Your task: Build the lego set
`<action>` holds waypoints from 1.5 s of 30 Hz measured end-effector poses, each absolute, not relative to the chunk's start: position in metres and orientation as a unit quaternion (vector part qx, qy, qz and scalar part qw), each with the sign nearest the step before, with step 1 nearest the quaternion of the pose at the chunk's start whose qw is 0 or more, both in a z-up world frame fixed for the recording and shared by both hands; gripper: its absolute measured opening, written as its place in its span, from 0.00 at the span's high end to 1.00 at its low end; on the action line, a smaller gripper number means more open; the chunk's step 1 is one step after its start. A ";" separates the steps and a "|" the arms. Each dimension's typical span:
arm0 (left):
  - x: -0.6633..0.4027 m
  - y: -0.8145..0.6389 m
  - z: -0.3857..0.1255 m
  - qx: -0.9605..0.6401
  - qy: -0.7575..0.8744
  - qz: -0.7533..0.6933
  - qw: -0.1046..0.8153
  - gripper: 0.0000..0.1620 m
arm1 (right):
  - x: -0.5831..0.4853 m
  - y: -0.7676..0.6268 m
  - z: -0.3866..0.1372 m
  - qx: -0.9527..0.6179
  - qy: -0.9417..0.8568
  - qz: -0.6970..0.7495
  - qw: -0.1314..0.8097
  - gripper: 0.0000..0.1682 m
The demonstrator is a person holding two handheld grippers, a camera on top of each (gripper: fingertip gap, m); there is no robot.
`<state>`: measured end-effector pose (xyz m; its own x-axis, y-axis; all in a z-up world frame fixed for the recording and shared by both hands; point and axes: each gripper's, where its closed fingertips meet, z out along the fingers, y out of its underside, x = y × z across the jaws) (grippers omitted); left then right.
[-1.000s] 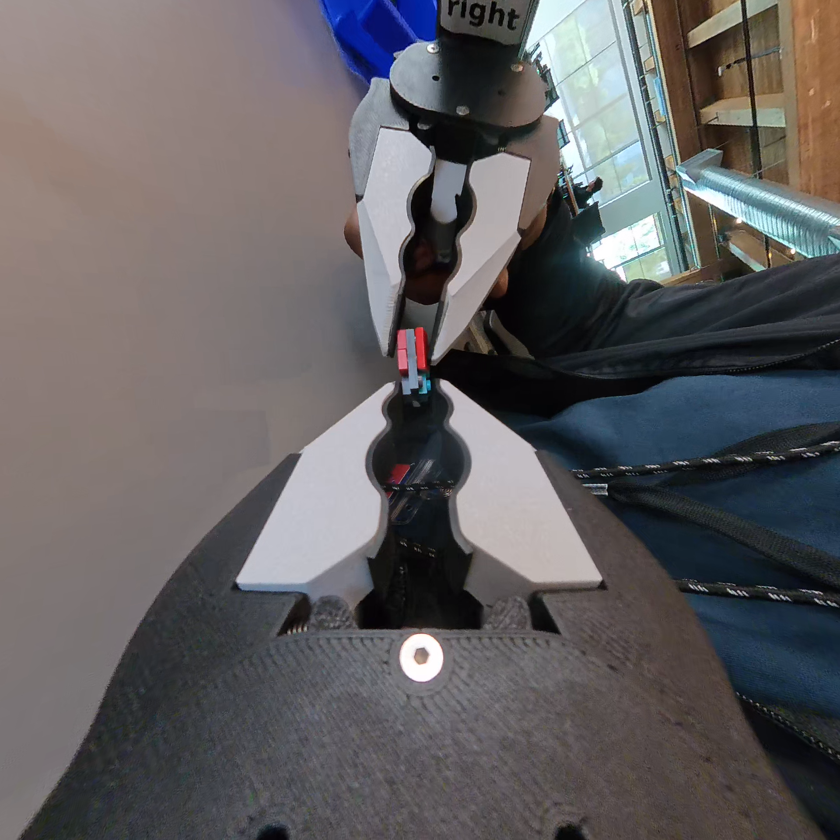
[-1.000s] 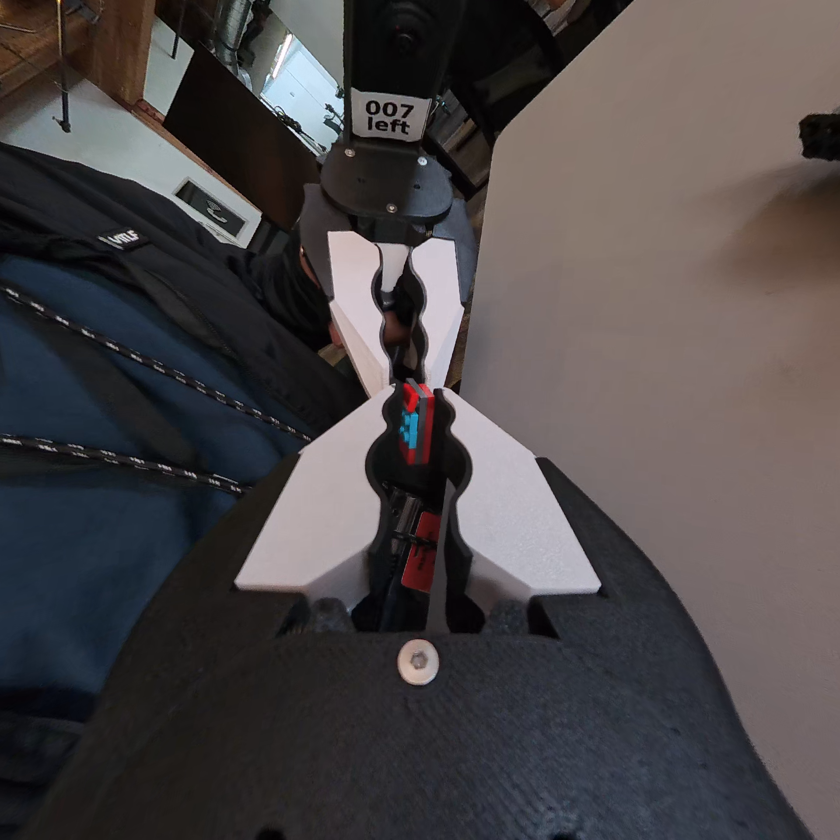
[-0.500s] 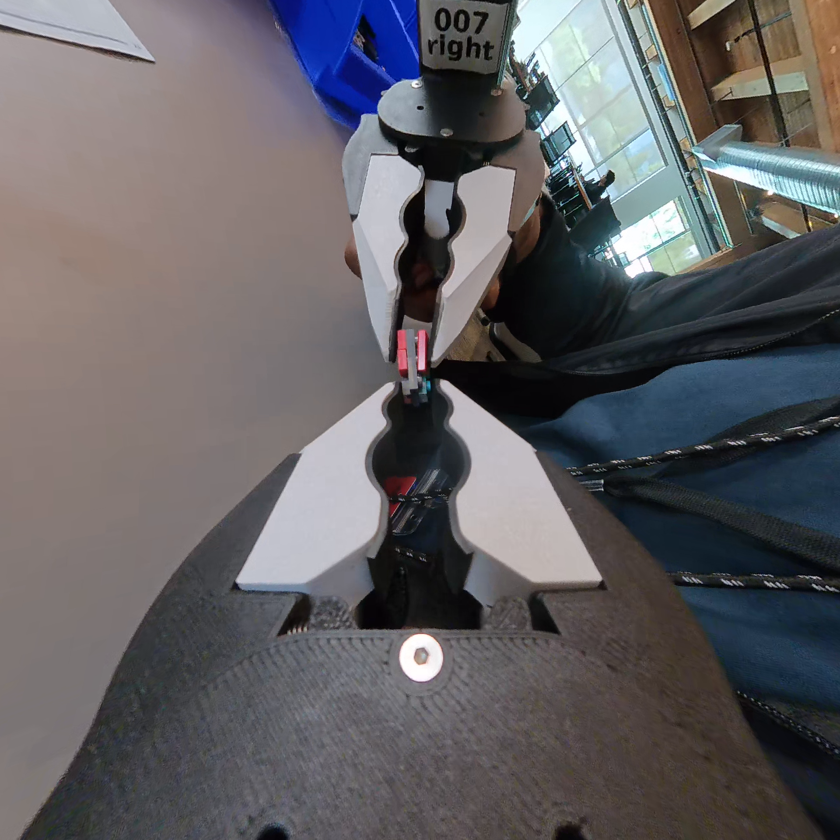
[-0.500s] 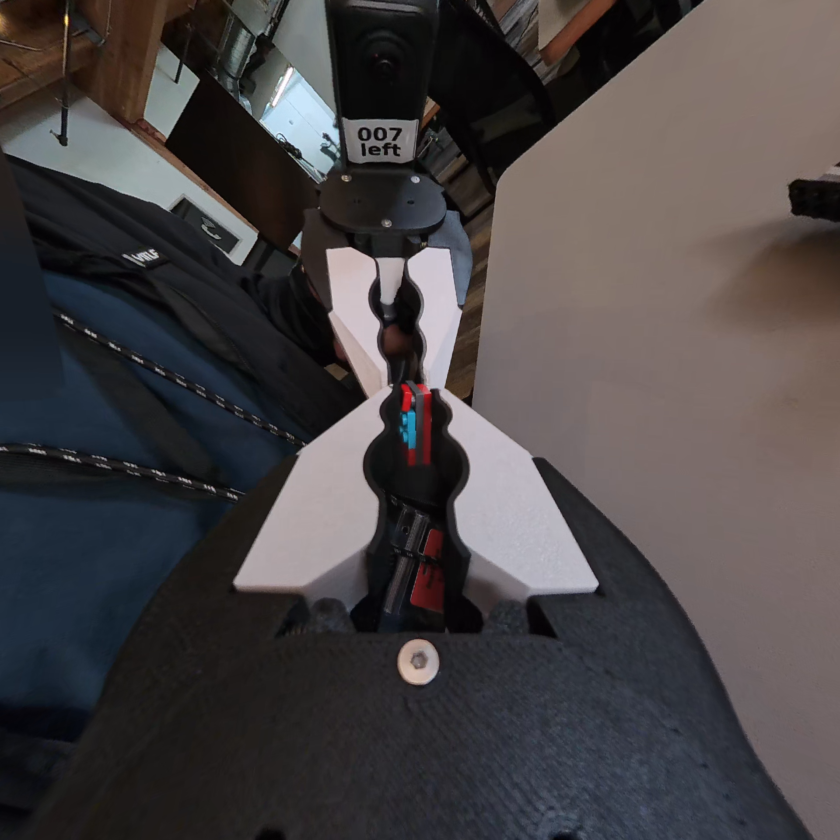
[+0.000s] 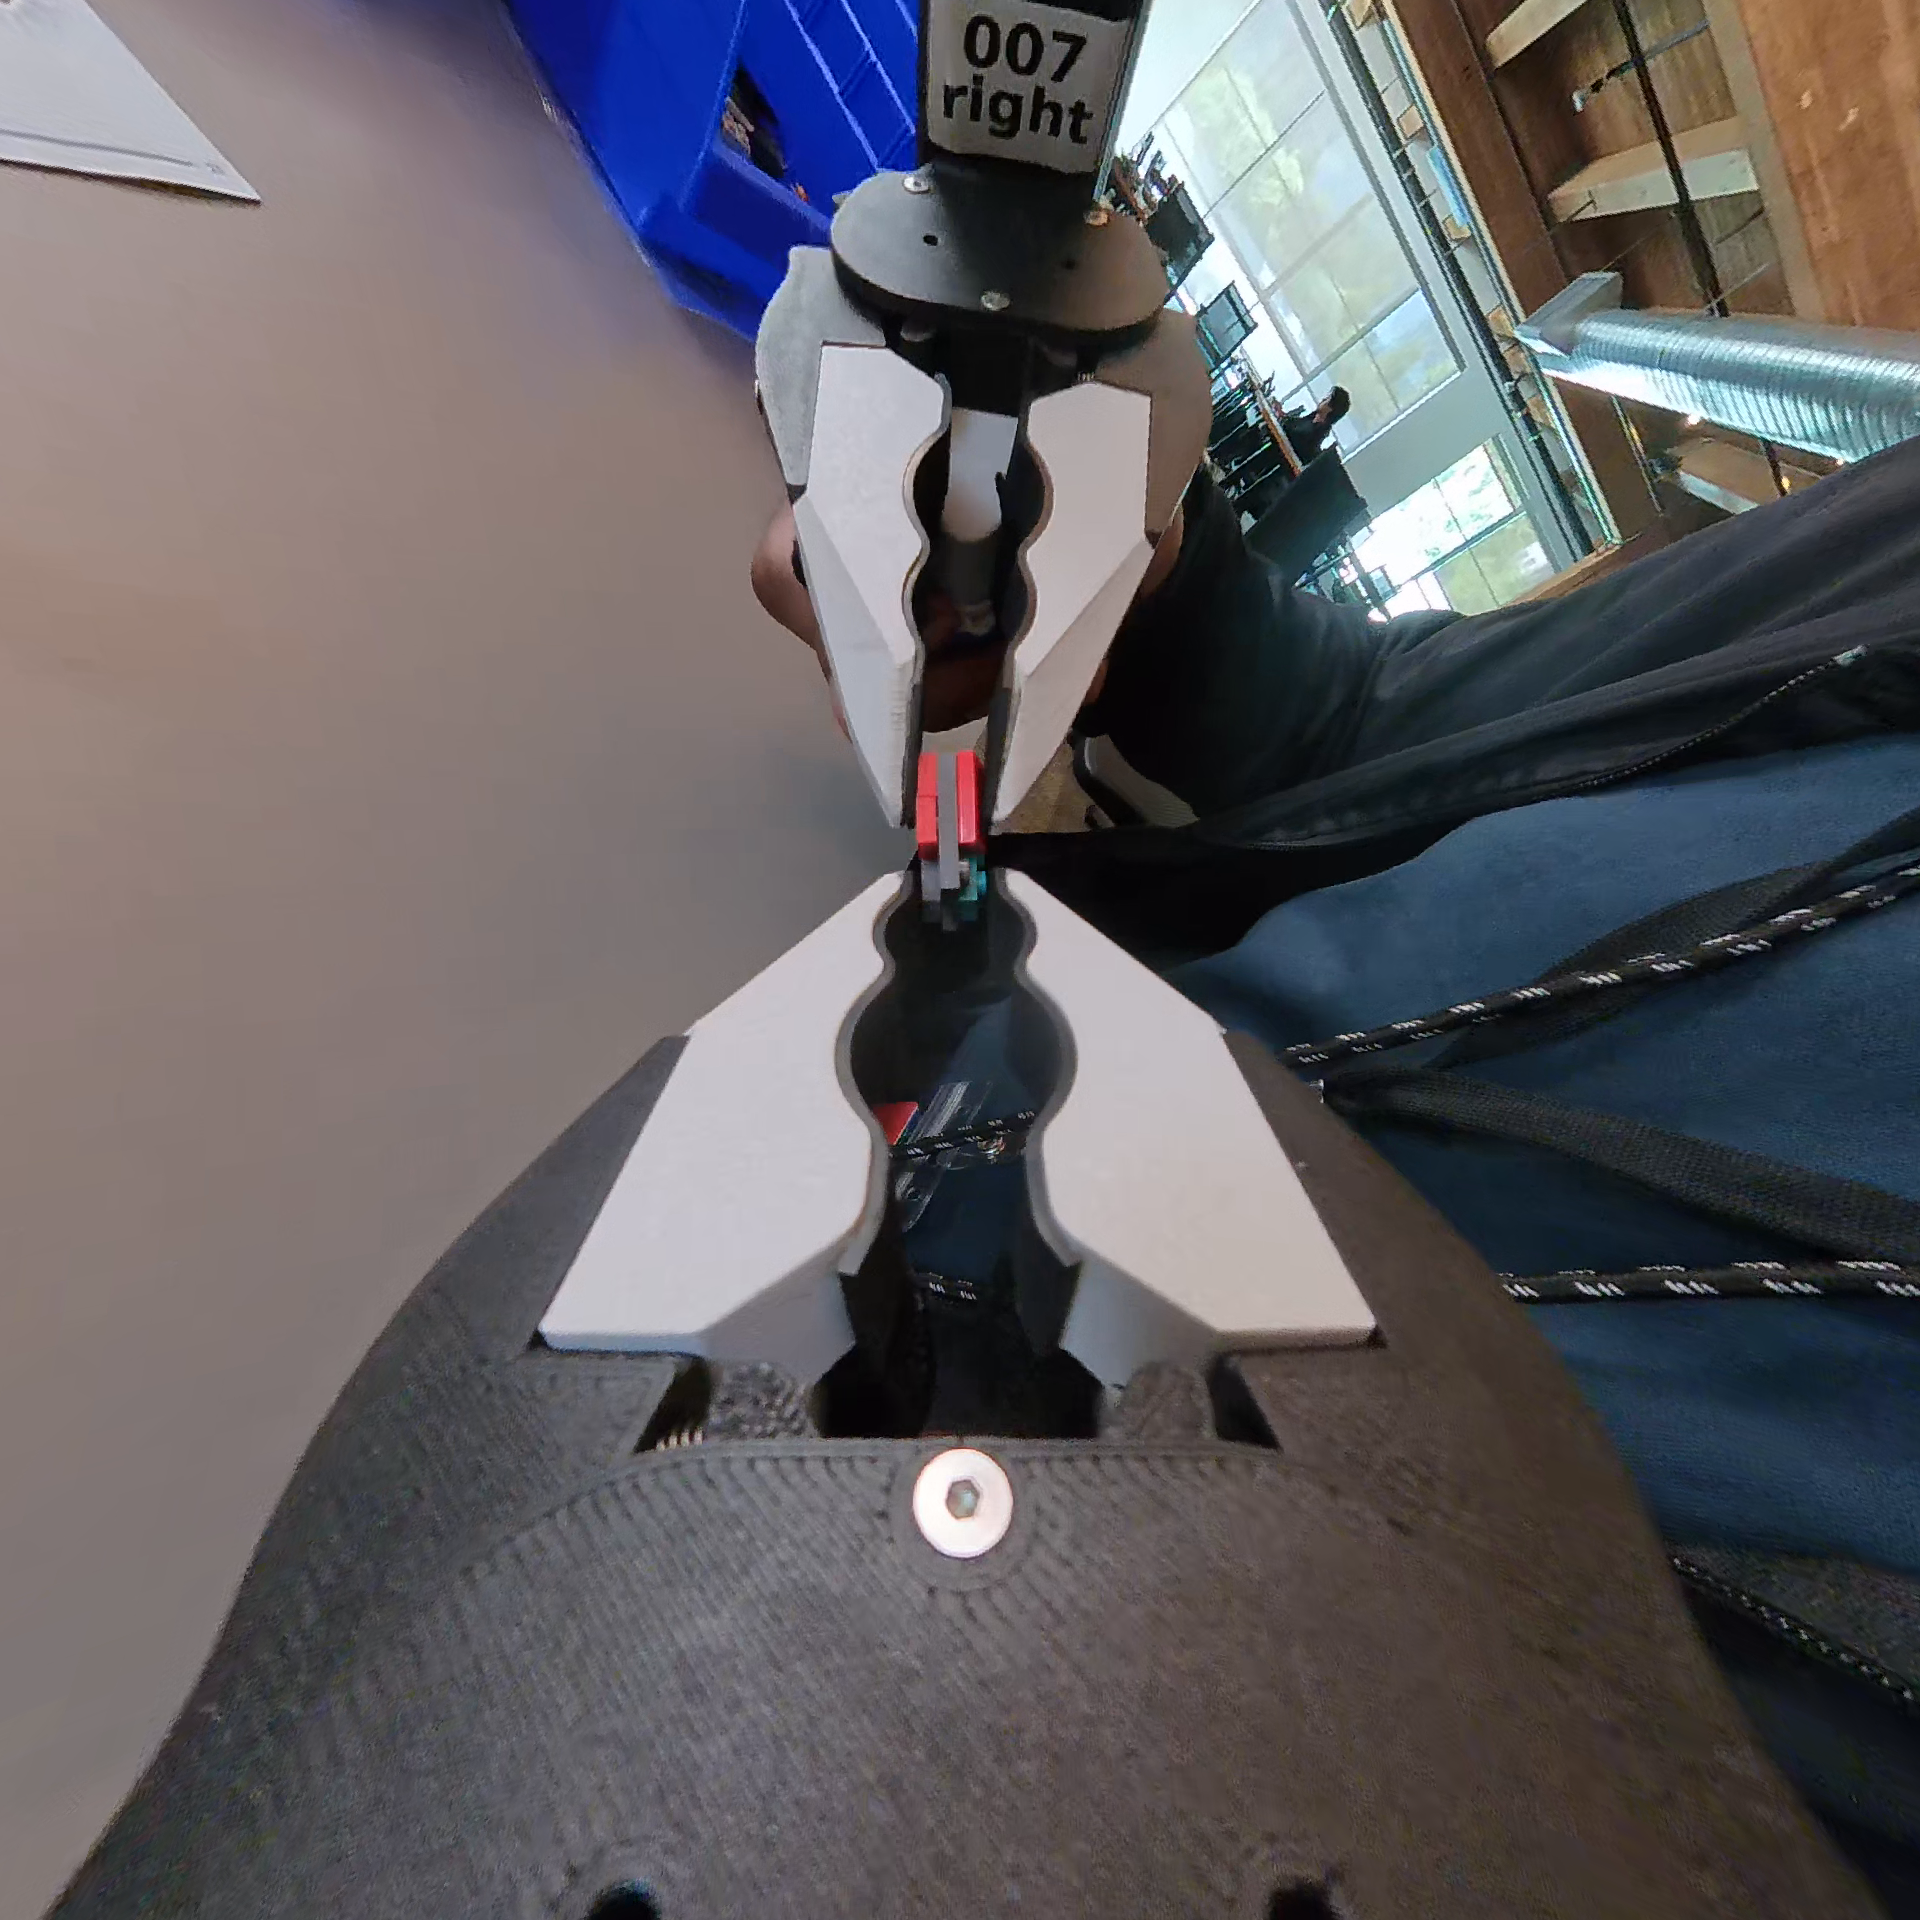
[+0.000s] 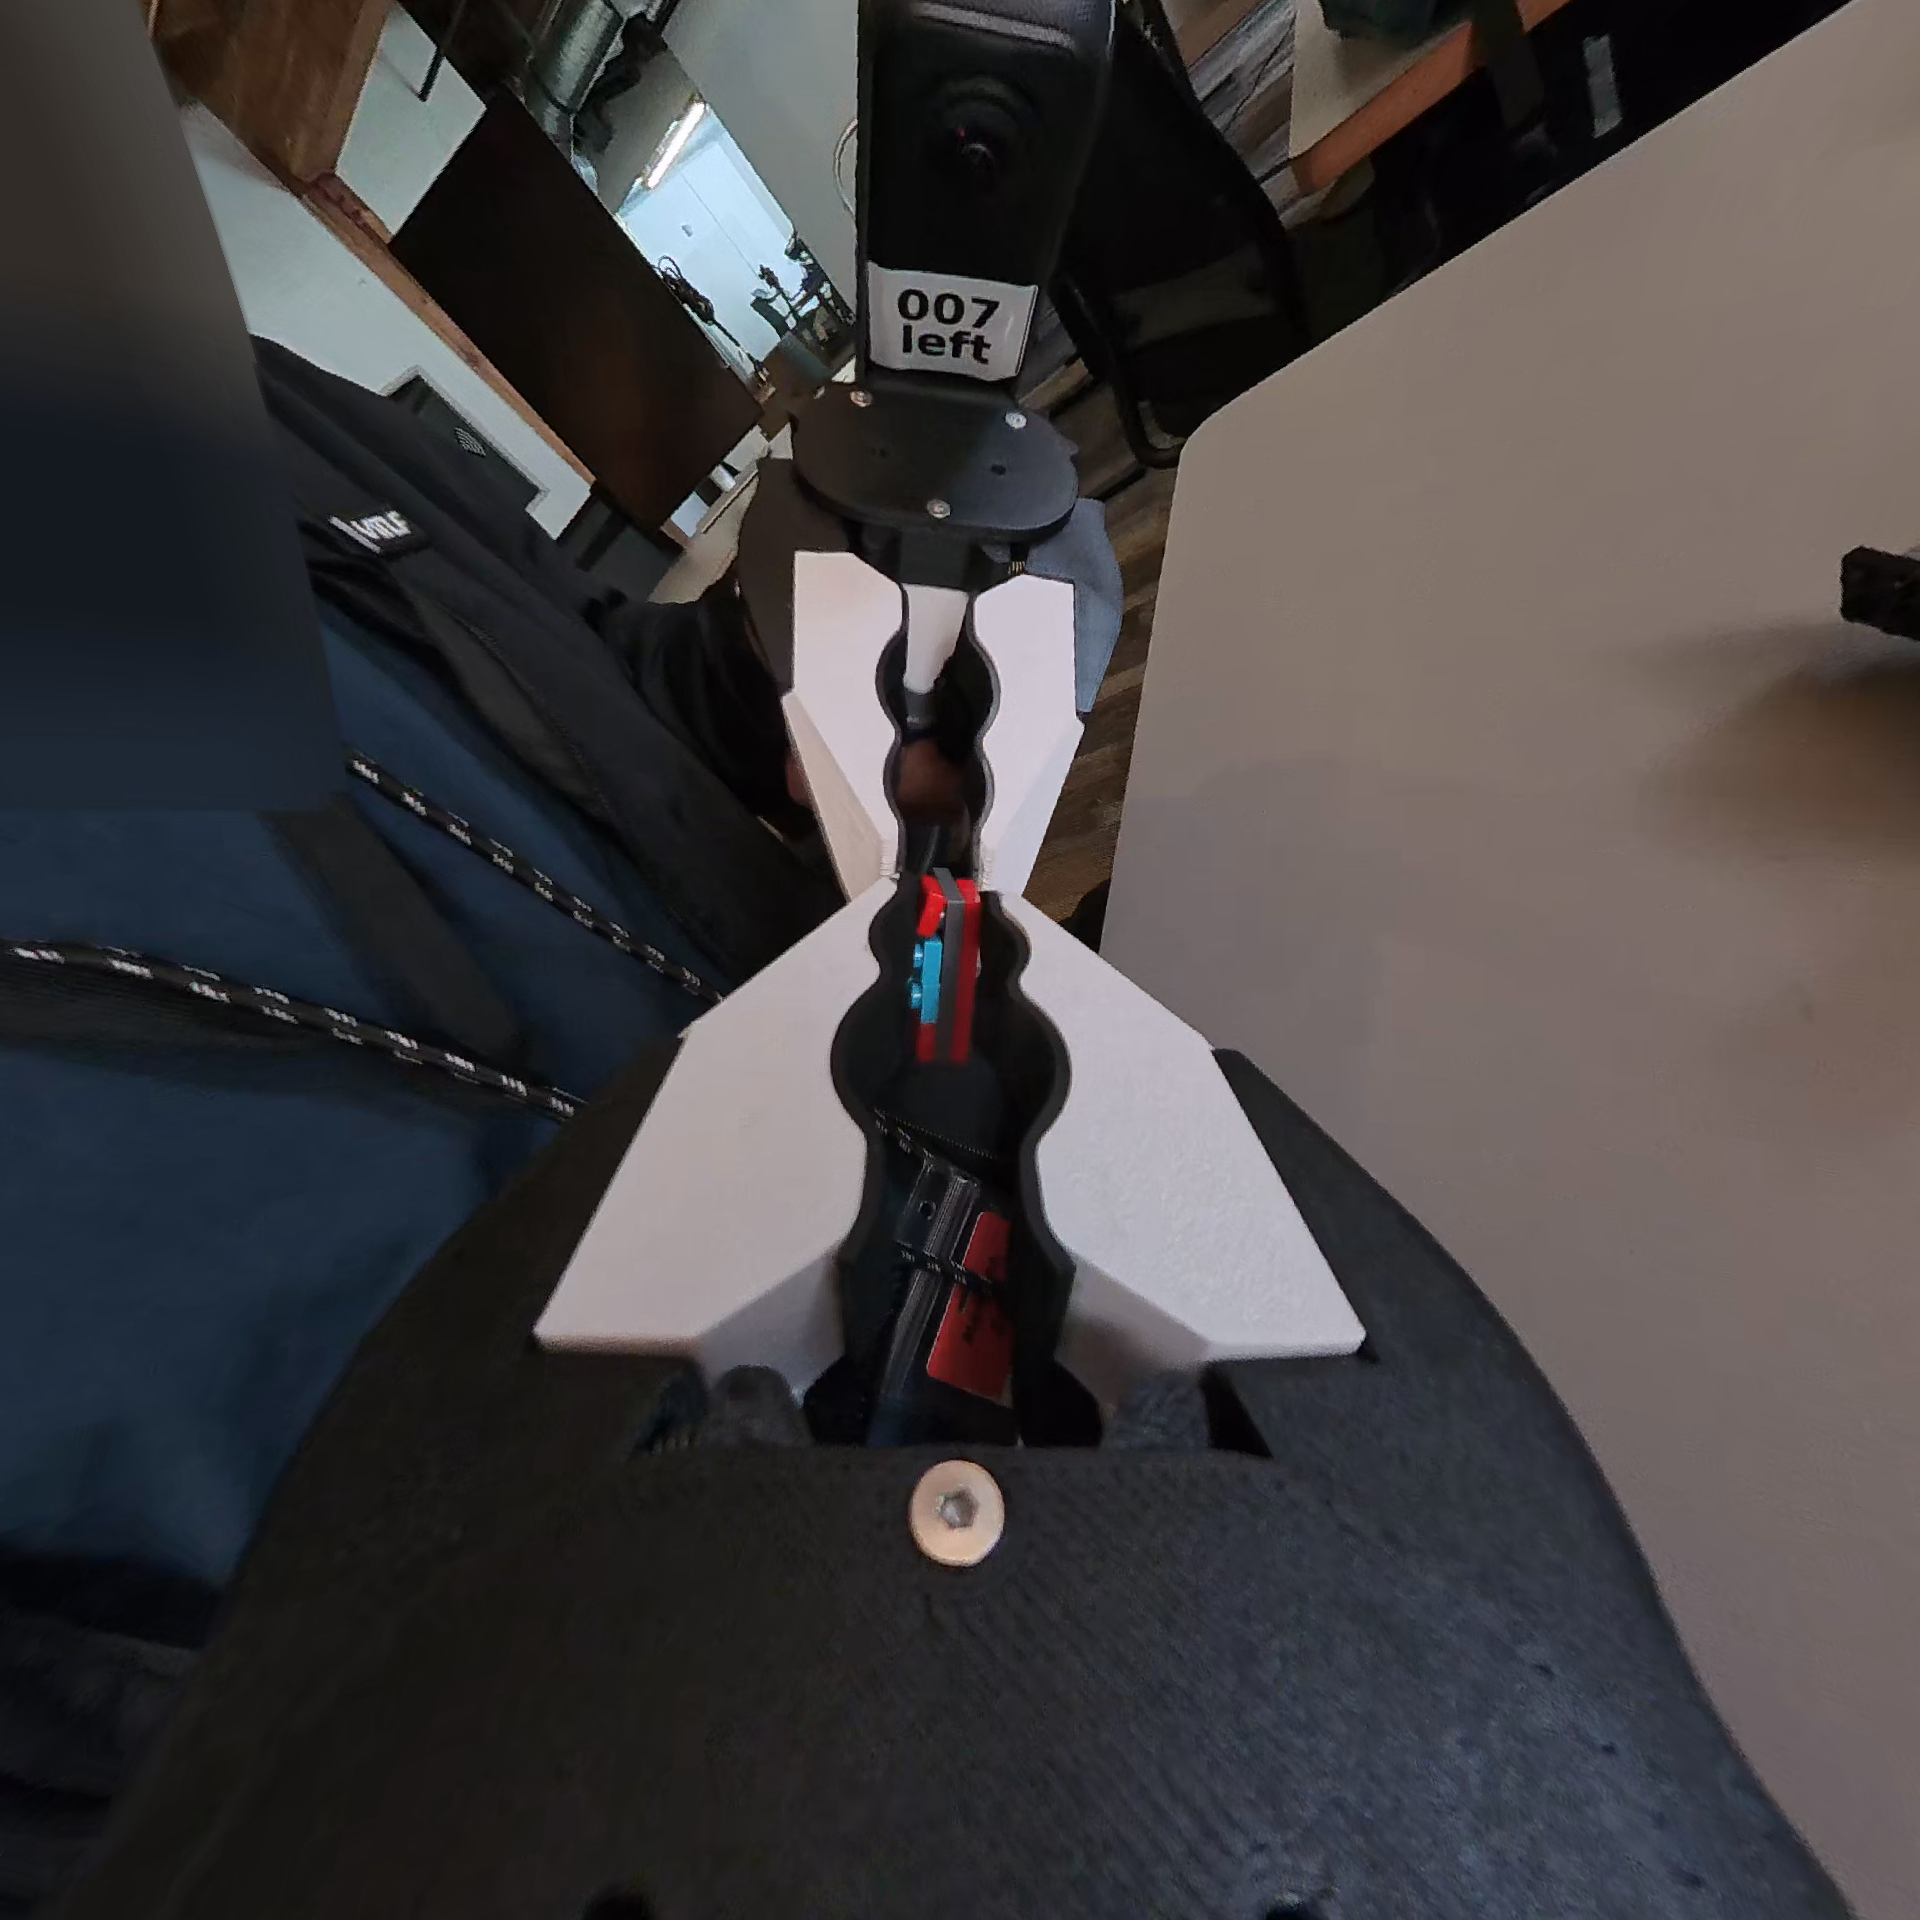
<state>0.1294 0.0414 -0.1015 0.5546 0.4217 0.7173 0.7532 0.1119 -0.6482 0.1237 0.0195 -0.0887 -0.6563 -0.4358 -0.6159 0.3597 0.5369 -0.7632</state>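
Daylight floods through the windows (image 5: 1382, 343), overexposed; wide-angle distortion bends edges. The right gripper's fingers (image 6: 748, 1174) glare white, and a dark object (image 6: 1881, 603) casts a soft shadow on the table (image 6: 1507, 1039).

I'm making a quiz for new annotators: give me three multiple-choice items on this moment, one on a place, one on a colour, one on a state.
1. Where is the lego assembly?
A. On the table
B. Between the two hand-held gripper tips
C. In the blue bin

2. What colour are its outer plates?
A. Red
B. Yellow
C. White

3. The right hand-held gripper is:
A. Wide open
B. Out of view
C. Shut on the lego assembly

Key: B, the left hand-held gripper meets the right tip to tip on it; A, red plates show in both views; C, its fingers pinch the red end.
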 end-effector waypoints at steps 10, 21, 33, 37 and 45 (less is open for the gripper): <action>0.128 0.040 -0.097 -0.652 -0.444 -0.127 0.601 0.94 | 0.122 0.019 -0.084 -0.039 0.780 -0.498 0.378 0.94; 0.124 0.038 -0.091 -0.632 -0.446 -0.133 0.620 0.93 | 0.118 0.019 -0.078 -0.024 0.767 -0.521 0.374 0.94; 0.112 0.025 -0.064 -0.507 -0.429 -0.148 0.733 0.92 | 0.111 0.018 -0.064 0.019 0.714 -0.594 0.369 0.93; 0.112 0.025 -0.061 -0.509 -0.414 -0.124 0.745 0.91 | 0.110 0.017 -0.061 0.029 0.702 -0.609 0.368 0.93; 0.113 0.026 -0.058 -0.523 -0.397 -0.084 0.750 0.90 | 0.113 0.017 -0.055 0.037 0.686 -0.621 0.377 0.93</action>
